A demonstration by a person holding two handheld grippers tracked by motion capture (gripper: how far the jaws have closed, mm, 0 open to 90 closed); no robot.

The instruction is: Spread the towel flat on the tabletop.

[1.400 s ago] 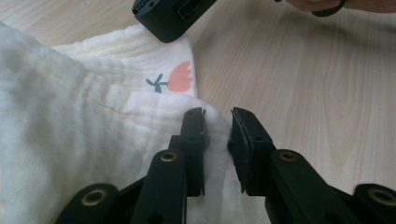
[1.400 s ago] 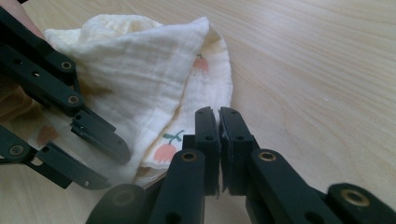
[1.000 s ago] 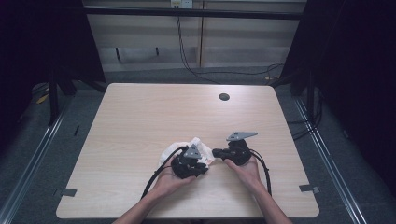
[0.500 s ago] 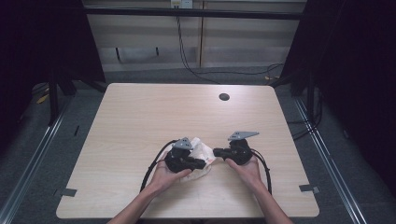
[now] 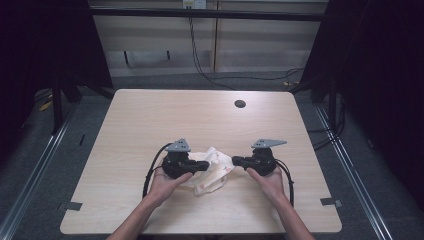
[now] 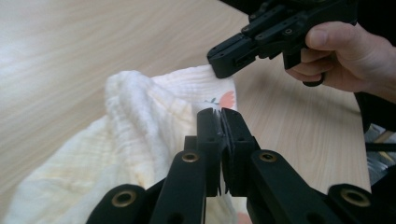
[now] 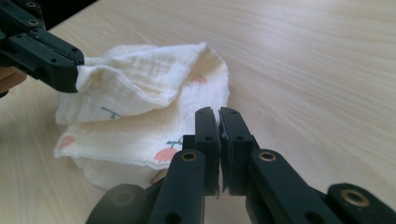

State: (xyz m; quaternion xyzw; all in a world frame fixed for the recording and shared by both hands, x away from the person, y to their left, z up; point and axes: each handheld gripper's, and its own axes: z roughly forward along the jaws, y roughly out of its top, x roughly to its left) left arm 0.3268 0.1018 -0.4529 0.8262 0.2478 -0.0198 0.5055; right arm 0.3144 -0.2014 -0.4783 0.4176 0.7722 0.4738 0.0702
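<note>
A cream muslin cloth printed with small pink flowers lies crumpled on the wooden table between my two grippers. My left gripper is shut on a raised fold of the cloth; its jaws have just closed further on the fabric. From the right, my right gripper meets the cloth's edge and its jaws are pressed together on it. In the left gripper view the right gripper bites the cloth's far corner.
A dark round hole sits near the table's far edge. Black cables trail from both grippers toward the front edge. Beyond the table are a metal frame and dark curtains.
My left gripper has moved left and upward, lifting a fold of the cloth with it. The right gripper has stayed where it was.
</note>
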